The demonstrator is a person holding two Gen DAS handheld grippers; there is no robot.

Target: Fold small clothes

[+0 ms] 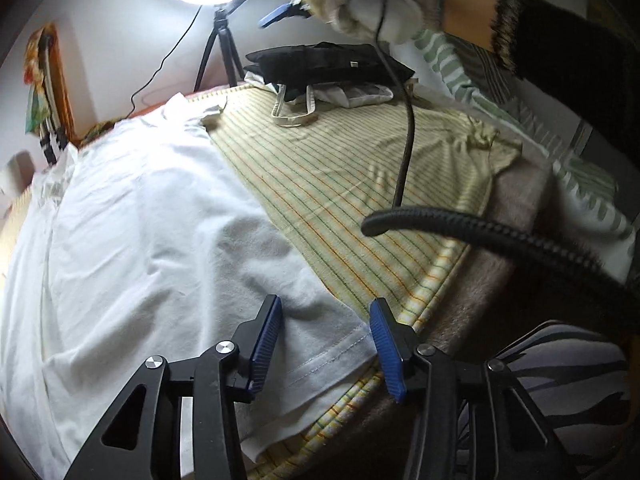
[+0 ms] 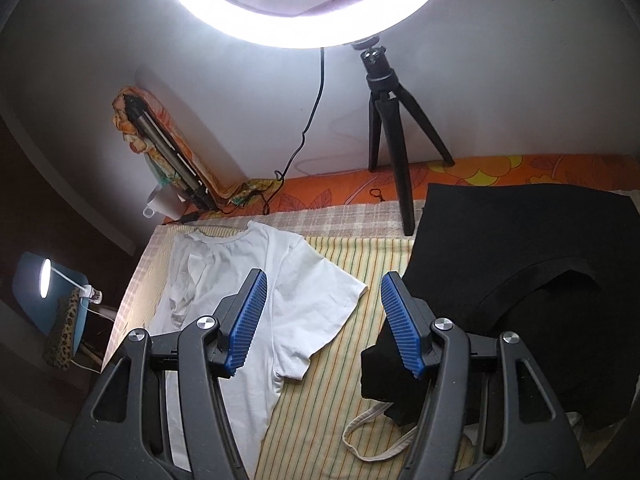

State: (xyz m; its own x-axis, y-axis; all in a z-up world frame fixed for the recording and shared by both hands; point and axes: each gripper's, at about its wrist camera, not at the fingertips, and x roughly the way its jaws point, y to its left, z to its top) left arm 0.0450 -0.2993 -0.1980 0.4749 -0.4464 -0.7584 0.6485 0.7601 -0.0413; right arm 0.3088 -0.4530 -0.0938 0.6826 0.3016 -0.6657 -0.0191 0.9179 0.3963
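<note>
The left gripper (image 1: 326, 344) has its blue fingers (image 1: 266, 344) released, spread to either side of the hem of the white T-shirt (image 1: 140, 216), which lies flat on the striped yellow cloth (image 1: 340, 168). The right gripper (image 2: 324, 324) hangs above with its fingers (image 2: 400, 324) released, nothing between them; the T-shirt's sleeve lies below the left finger and the black garment (image 2: 520, 248) beyond the right one.

Soft matt cotton on the white T-shirt (image 1: 152, 216), stitched hem between ribbed blue rubbery pads (image 1: 266, 338). Beyond the fingertips, woven striped cloth (image 1: 340, 168), faintly rough. Matt black plastic finger arms with shiny metal rivets (image 1: 225, 347). Right of the right fingers, dull black fabric (image 2: 520, 232).
</note>
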